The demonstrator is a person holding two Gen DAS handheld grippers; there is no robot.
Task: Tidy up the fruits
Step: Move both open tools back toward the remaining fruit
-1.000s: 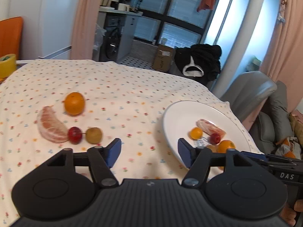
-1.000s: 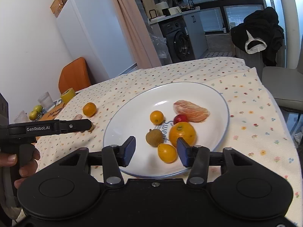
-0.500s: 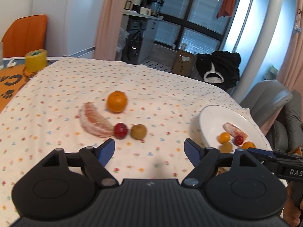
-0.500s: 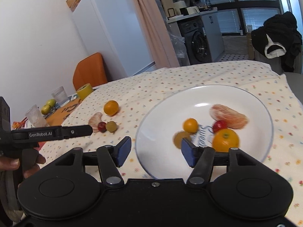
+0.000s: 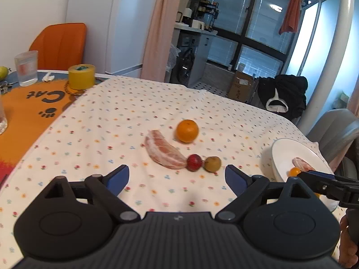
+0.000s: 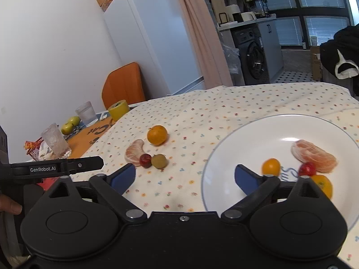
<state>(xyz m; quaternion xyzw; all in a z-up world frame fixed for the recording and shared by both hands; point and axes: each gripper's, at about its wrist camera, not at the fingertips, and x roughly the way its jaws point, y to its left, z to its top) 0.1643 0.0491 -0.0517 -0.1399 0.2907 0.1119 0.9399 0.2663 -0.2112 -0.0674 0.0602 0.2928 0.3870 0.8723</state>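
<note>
Four fruits lie loose mid-frame on the desk [image 5: 94, 121]: an orange [image 5: 187, 131], a peeled citrus segment [image 5: 163, 152] touching a red fruit [image 5: 194, 162], and a greenish-brown fruit [image 5: 212, 163] just beside it. At lower right, the white plate [image 6: 246, 139] already carries several. My left hand-held gripper [image 5: 177, 179] and right hand-held gripper [image 6: 185, 176] are both spread wide and empty. I judge we're between picks; next, close on one loose fruit and carry it plateward.

White fridge [image 6: 154, 35], orange chair [image 5: 59, 46], pink curtain [image 5: 158, 29], washing machine [image 6: 253, 58], dark windows [image 5: 244, 29] behind
</note>
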